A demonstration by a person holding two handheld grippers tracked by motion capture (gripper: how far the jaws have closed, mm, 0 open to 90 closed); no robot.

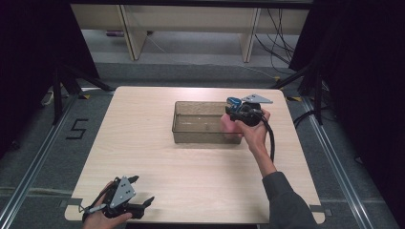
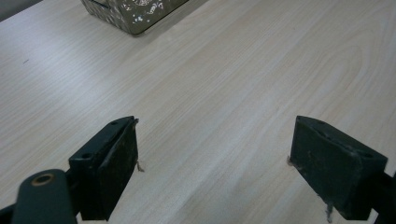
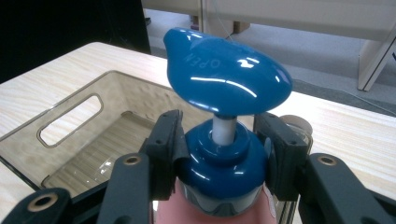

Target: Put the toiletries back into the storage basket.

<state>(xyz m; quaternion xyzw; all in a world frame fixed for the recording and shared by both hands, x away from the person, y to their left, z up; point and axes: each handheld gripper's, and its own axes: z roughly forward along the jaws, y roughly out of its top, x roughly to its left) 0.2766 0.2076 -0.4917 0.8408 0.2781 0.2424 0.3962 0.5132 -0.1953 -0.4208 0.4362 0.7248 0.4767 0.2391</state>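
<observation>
Lowering the pink pump bottle [image 3: 219, 154] into the clear bin [image 3: 70, 121], my right claw [image 3: 222, 154] pinches its blue collar; next I release. Left claw [image 2: 215, 163] rests spread.

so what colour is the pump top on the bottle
Blue. The pump top shows best in the right gripper view, above the pink bottle.

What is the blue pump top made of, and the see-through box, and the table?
Blue pump top: probably glossy plastic, with bright shiny glints and raised letters.
See-through box: likely clear, brownish-tinted plastic; the table shows through its walls.
Table: pale wood or wood-look laminate, matte, with grain lines.
</observation>
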